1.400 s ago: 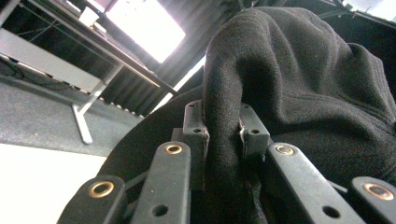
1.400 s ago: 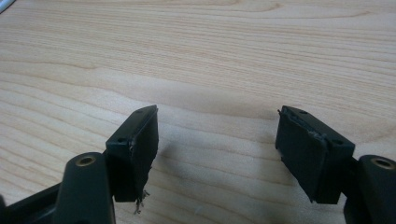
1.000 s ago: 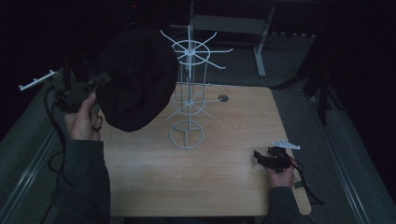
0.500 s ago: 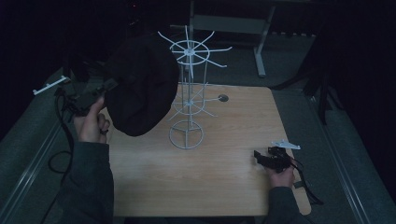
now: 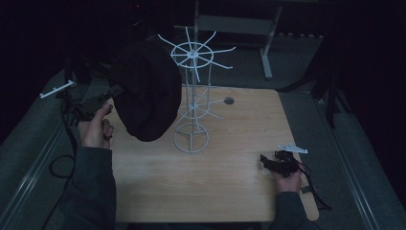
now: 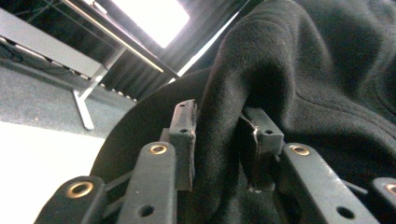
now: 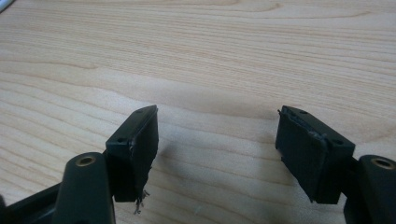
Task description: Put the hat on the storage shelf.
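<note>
Beside wire rack (image 5: 192, 103) | left gripper (image 6: 218, 133) clamps black hat (image 5: 146, 91) (no readable label) | right gripper (image 7: 217, 154) wide, empty

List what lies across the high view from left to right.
Left gripper in the person's left hand → black hat it grips → white wire rack on the wooden table → right gripper, jaws apart, low over the table's right edge.
</note>
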`<state>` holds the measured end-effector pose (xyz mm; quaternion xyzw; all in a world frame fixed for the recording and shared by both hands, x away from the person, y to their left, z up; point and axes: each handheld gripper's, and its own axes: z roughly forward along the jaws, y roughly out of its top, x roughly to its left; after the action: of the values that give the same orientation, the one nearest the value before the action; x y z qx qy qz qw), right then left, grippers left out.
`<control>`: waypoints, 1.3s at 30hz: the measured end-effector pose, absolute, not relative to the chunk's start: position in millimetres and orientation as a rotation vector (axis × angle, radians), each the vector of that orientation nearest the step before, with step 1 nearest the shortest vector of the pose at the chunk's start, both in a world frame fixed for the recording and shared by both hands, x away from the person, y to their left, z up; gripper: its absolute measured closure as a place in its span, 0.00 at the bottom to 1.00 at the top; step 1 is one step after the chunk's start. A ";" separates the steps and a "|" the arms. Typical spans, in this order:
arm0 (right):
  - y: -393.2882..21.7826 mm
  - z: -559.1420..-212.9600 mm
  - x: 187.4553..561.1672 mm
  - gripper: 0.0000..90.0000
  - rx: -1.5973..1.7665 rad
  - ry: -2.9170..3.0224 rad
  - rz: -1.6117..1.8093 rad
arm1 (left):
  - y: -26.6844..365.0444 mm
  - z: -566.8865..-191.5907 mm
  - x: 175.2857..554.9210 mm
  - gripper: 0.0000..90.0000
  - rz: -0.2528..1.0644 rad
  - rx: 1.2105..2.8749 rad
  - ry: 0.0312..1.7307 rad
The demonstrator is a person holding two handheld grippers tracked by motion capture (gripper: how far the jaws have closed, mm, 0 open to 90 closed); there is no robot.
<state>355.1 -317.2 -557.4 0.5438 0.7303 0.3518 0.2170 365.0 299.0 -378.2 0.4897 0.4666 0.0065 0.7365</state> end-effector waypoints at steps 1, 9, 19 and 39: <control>-317.2 -557.4 355.1 0.33 1.507 2.023 0.975 | 297.9 -378.8 365.8 0.75 0.008 1.079 1.029; -317.1 -557.4 355.1 0.33 1.508 2.023 0.975 | 295.7 -381.0 367.3 0.67 0.016 1.098 1.057; -317.3 -557.4 355.0 0.33 1.505 2.027 0.974 | 296.1 -383.4 368.7 0.54 0.017 1.108 1.076; -317.1 -557.4 355.0 0.33 1.506 2.026 0.974 | 299.5 -371.9 361.1 0.44 0.075 1.133 1.069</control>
<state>355.0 -317.1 -557.4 0.5434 0.7310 0.3516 0.2163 361.1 299.5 -371.9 0.5108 0.4819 0.0339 0.7112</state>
